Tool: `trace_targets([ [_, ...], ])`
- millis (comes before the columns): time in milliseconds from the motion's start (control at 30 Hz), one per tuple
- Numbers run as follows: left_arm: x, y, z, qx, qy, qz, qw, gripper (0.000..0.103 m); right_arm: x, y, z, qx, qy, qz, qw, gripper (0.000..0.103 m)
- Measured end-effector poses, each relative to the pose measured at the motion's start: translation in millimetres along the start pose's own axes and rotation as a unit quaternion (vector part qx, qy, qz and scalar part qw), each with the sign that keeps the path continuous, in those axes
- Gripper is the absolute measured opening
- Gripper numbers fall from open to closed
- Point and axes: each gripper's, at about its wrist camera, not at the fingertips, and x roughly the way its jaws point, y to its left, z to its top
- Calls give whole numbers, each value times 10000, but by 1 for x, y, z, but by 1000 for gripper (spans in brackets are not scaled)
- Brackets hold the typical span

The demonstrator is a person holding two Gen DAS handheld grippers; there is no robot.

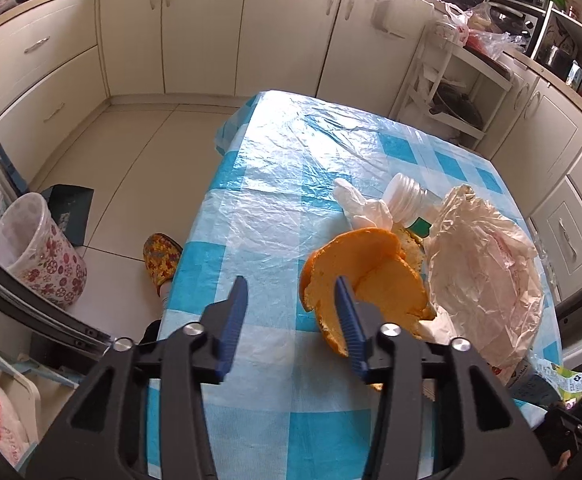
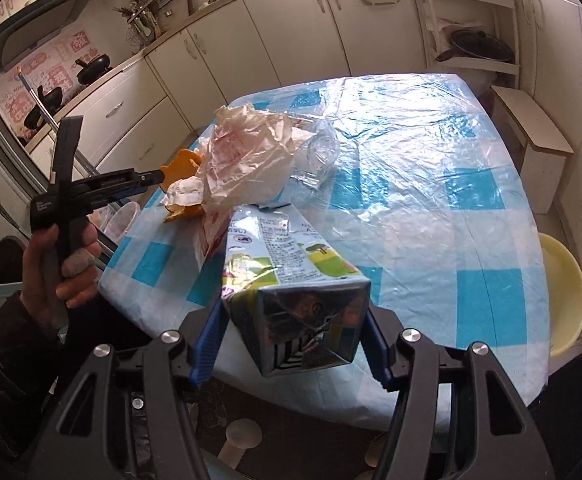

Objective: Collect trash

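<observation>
your right hand-held gripper (image 2: 291, 340) clamps the milk carton (image 2: 291, 280) just above the counter (image 2: 431, 200); your left hand-held gripper (image 1: 291, 304) stands released beside the orange peel (image 1: 363, 276), so it may snag and tip it

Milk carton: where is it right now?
Right wrist view, bottom centre: the milk carton sits clamped in the right gripper, just in front of the crumpled plastic bag.

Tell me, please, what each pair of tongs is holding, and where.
Right tongs: the carton, by its base end. Left tongs: open, holding nothing.
</observation>
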Motion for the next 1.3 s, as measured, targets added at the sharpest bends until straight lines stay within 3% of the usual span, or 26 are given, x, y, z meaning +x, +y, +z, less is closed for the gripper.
trace_targets([
  [100, 14, -4, 3, 57, 107, 75, 9999, 47, -4, -7, -1, 225, -47, 63, 9997, 59],
  [167, 20, -7, 5, 58, 135, 159, 9998, 30, -6, -8, -3, 309, -85, 61, 9995, 59],
  [200, 22, -8, 6, 13, 177, 132, 9998, 11, -6, -10, -3, 354, -102, 62, 9993, 59],
  [233, 22, -8, 7, -53, 169, 100, 9998, 6, -6, -11, -3, 398, -123, 72, 9991, 59],
  [400, -24, -25, 5, 81, -594, 520, 9968, 4, -11, -12, -5, 485, -235, 101, 9985, 59],
  [500, -74, -54, -4, 649, -1396, 823, 9846, 4, -13, -16, -5, 536, -292, 133, 9980, 59],
  [567, -87, -75, -10, 1236, -1796, 1276, 9676, 4, -13, -18, -3, 569, -319, 158, 9977, 59],
  [633, -76, -80, -6, 1438, -1751, 1556, 9615, 4, -14, -19, -4, 583, -345, 190, 9975, 59],
  [700, -72, -75, 2, 1304, -1664, 1584, 9645, 4, -17, -18, -5, 571, -401, 202, 9974, 59],
  [833, -117, -91, -2, 1484, -2400, 1703, 9441, 4, -22, -24, -6, 686, -511, 250, 9960, 59],
  [900, -109, -102, 2, 1802, -2377, 1939, 9346, 4, -20, -26, -4, 734, -500, 328, 9955, 59],
  [967, -108, -101, 8, 1694, -2195, 1789, 9440, 4, -22, -24, -4, 672, -542, 351, 9956, 59],
  [1033, -132, -109, 2, 1729, -2498, 1634, 9386, 4, -26, -23, -5, 608, -613, 324, 9957, 59],
  [1100, -145, -117, 1, 1764, -2531, 1382, 9411, 4, -26, -27, -5, 713, -635, 370, 9947, 59],
  [1133, -145, -118, 3, 1693, -2419, 1183, 9481, 4, -26, -29, -5, 776, -653, 409, 9940, 59],
  [1200, -140, -108, 12, 1281, -2001, 582, 9696, 4, -30, -30, -5, 810, -734, 458, 9930, 59],
  [1300, -135, -94, 14, 788, -1691, 1, 9824, 4, -39, -30, -5, 751, -939, 480, 9916, 59],
])
